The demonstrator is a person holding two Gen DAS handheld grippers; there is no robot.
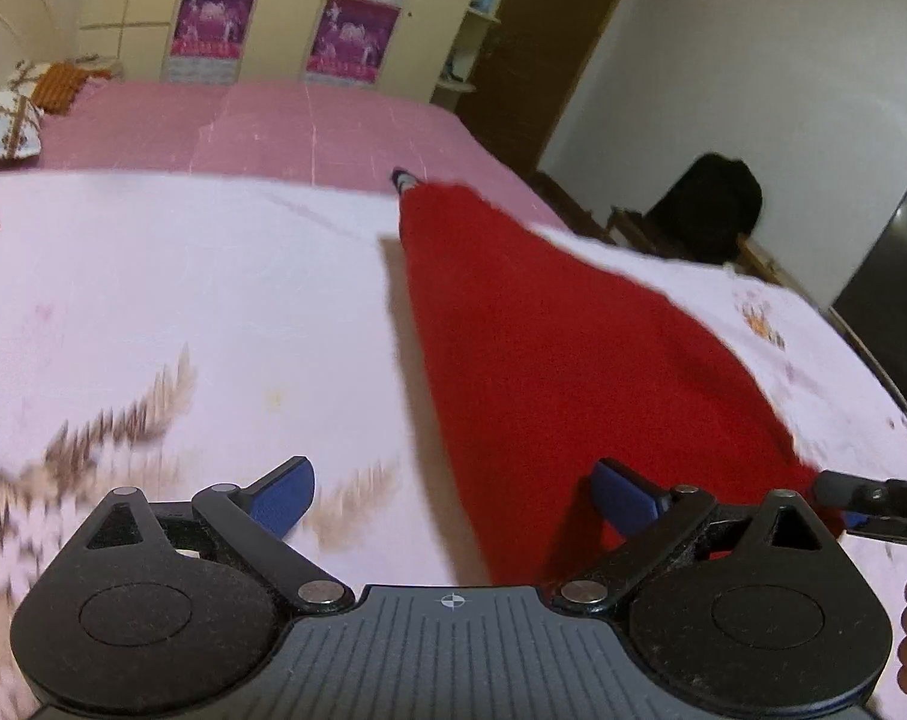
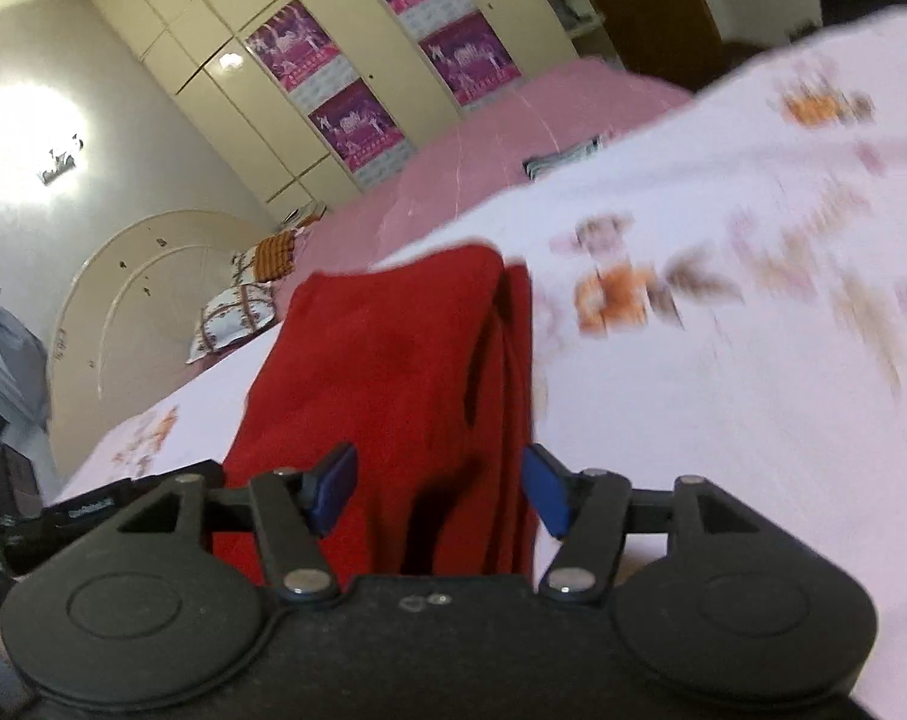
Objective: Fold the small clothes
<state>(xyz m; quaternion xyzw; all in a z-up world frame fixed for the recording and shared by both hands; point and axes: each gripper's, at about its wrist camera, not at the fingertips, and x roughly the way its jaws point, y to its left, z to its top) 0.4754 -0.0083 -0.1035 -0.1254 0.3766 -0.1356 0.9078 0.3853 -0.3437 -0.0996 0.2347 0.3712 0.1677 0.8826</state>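
Observation:
A red knitted garment (image 1: 549,354) lies stretched out on a white flowered sheet (image 1: 183,312) on the bed. My left gripper (image 1: 453,504) is open, low over the sheet, its right finger over the garment's near left edge. In the right wrist view the garment (image 2: 393,372) shows folded in layers between the open fingers of my right gripper (image 2: 438,492). The right gripper also shows at the right edge of the left wrist view (image 1: 861,498), at the garment's near right corner.
A pink bedspread (image 1: 273,126) covers the far bed, with pillows (image 1: 6,126) at the headboard. A small striped cloth (image 2: 564,156) lies past the white sheet. A wardrobe with posters (image 1: 351,30) stands behind. A dark chair (image 1: 705,210) and a TV (image 1: 891,294) are at the right.

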